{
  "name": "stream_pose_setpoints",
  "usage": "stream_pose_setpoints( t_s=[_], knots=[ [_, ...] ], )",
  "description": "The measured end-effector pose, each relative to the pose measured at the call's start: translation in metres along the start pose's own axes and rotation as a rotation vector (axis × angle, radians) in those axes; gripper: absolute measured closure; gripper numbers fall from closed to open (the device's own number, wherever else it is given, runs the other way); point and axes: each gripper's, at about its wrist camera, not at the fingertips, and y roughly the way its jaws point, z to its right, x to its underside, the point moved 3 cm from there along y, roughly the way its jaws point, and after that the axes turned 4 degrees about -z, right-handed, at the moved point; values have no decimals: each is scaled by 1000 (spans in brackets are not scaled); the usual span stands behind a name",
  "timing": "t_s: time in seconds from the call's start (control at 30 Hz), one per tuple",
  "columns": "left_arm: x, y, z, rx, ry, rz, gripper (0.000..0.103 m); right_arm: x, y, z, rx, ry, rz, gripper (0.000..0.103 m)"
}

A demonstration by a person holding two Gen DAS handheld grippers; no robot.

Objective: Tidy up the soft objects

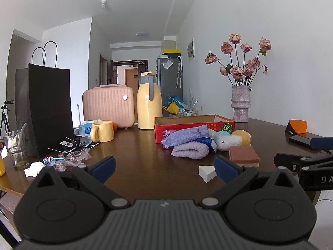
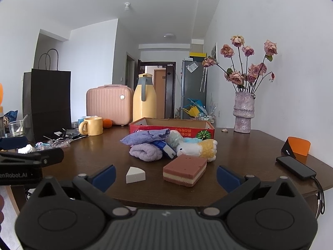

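Observation:
On the dark wooden table lies a heap of soft things: a lilac rolled towel [image 1: 190, 150] [image 2: 145, 153], a blue-purple cloth pouch [image 1: 186, 136] [image 2: 145, 136], a white and yellow plush toy [image 1: 231, 139] [image 2: 197, 148]. A layered brown sponge [image 1: 244, 154] [image 2: 185, 171] and a small white wedge sponge [image 1: 206, 173] [image 2: 135, 175] lie nearer me. Behind the heap stands an open red cardboard box [image 1: 193, 126] [image 2: 172, 126]. My left gripper [image 1: 164, 167] and right gripper [image 2: 165, 176] hover open near the table's front edge, nothing between the fingers.
A black paper bag [image 1: 49, 112], pink case [image 1: 108, 106], yellow jug [image 1: 148, 104], yellow mug [image 1: 102, 131] and glass [image 1: 16, 149] crowd the left and back. A vase of dried roses [image 2: 243, 112] stands at the back right; a black phone [image 2: 295, 167] with cable lies right.

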Motion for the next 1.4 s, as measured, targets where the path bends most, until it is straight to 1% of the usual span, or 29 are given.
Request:
stream_pose_setpoints(
  t_s=[1.4],
  knots=[
    [2, 0, 0, 1, -1, -2, 0, 4, 0, -1, -8, 4, -13, 0]
  ],
)
